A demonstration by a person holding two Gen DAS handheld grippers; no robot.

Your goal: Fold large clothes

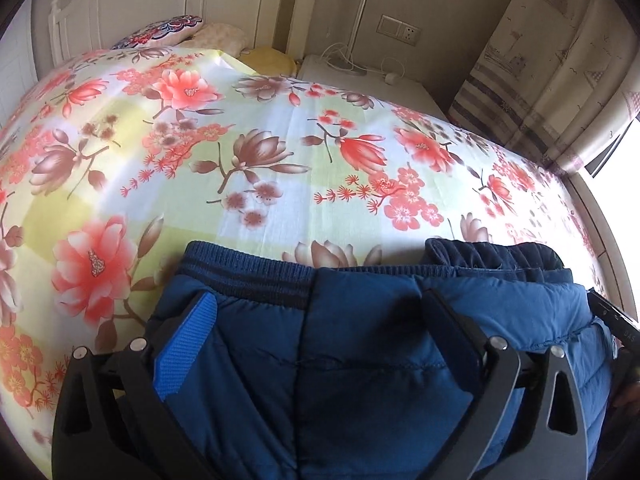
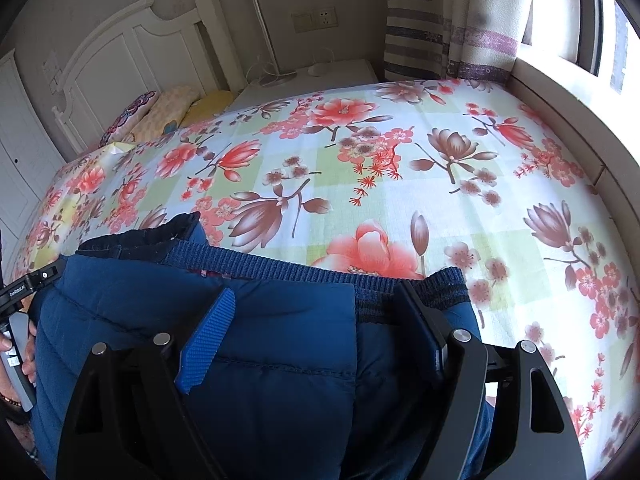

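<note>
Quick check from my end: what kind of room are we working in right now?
Almost certainly a bedroom. The blue padded garment lies on a bed with a floral sheet, against a white headboard with pillows; a bedside cabinet stands beside curtains at the window.

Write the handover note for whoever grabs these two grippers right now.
Left gripper: jaws wide over the blue padded jacket, no clamp visible.
Right gripper: same, jaws wide over the jacket's ribbed hem.
Jacket lies bunched at the near edge of the floral bedsheet, hem facing the headboard.
Done: jacket on the bed, partly doubled over.
Left: flatten it, finish folding.
</note>
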